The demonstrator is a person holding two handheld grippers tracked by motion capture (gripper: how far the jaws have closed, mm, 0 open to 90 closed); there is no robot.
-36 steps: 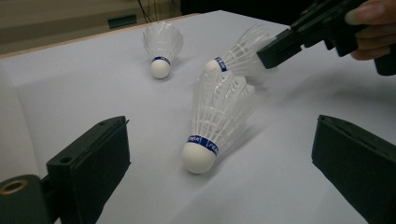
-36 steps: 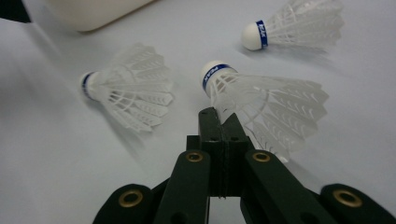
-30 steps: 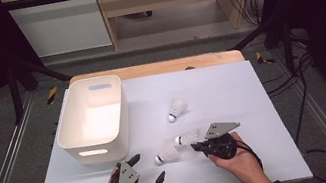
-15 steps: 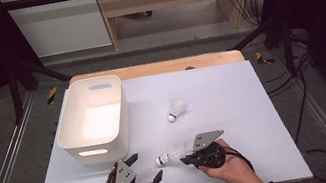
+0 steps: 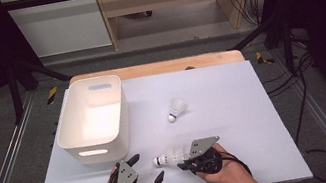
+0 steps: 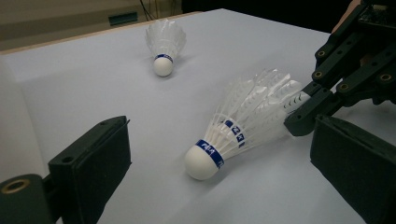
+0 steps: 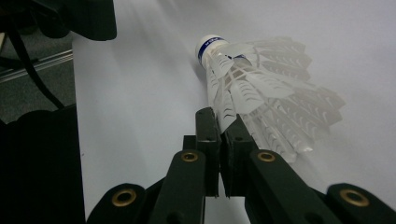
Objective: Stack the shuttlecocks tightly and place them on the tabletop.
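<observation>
A white feather shuttlecock (image 5: 167,158) with a blue band lies near the table's front edge, cork pointing left. My right gripper (image 5: 186,162) is shut on the rim of its feather skirt (image 7: 261,93), its jaws pressed together on a feather. In the left gripper view the same shuttlecock (image 6: 243,123) rests cork-down on the white sheet, with the right gripper (image 6: 299,122) pinching it from the right. My left gripper (image 5: 147,168) stands open just left of the cork, nothing between its jaws. A second shuttlecock (image 5: 176,108) lies farther back, also visible as shuttlecock (image 6: 164,42).
A white plastic bin (image 5: 70,119) with handle slots stands at the back left of the white sheet (image 5: 233,99). A wooden board edge (image 5: 157,67) runs along the far side. Metal rails and cables flank the table.
My right gripper has moved left and toward the front edge, carrying the shuttlecock close to the left gripper. The left gripper and the far shuttlecock have stayed put.
</observation>
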